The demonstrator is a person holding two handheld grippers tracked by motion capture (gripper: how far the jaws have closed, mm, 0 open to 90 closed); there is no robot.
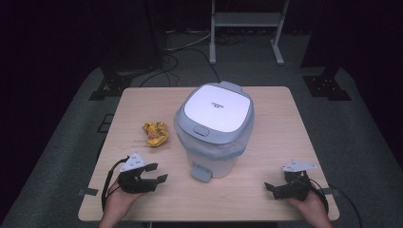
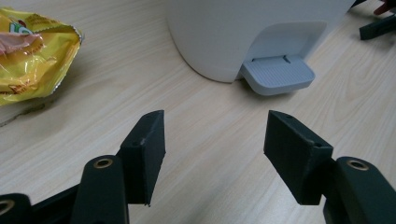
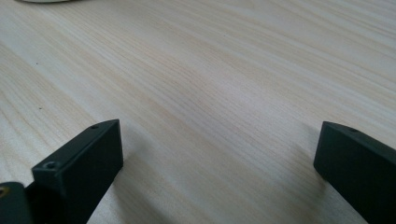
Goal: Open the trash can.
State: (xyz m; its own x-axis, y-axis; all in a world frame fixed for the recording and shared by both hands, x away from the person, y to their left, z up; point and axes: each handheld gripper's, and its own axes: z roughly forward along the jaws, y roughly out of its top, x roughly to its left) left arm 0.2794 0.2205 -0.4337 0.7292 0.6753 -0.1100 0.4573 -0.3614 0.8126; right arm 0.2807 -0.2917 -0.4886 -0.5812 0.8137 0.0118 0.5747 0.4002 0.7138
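Observation:
A white pedal bin (image 1: 215,128) with a grey-rimmed lid shut on it stands at the table's middle, its grey foot pedal (image 1: 201,173) facing me. A crumpled yellow wrapper (image 1: 155,133) lies on the wood to its left. My left gripper (image 1: 158,173) rests near the front left edge, open and holding nothing. Along its jaws I see the pedal (image 2: 277,74) ahead right and the wrapper (image 2: 32,56) far left. My right gripper (image 1: 268,187) sits at the front right, open over bare wood (image 3: 201,93), pointing toward the bin.
The light wooden table (image 1: 275,142) has bare room in front of and right of the bin. Beyond its far edge, metal stand legs (image 1: 246,28) and cables (image 1: 176,52) lie on dark carpet. The right gripper's jaw tip (image 2: 377,27) shows far off in the left gripper view.

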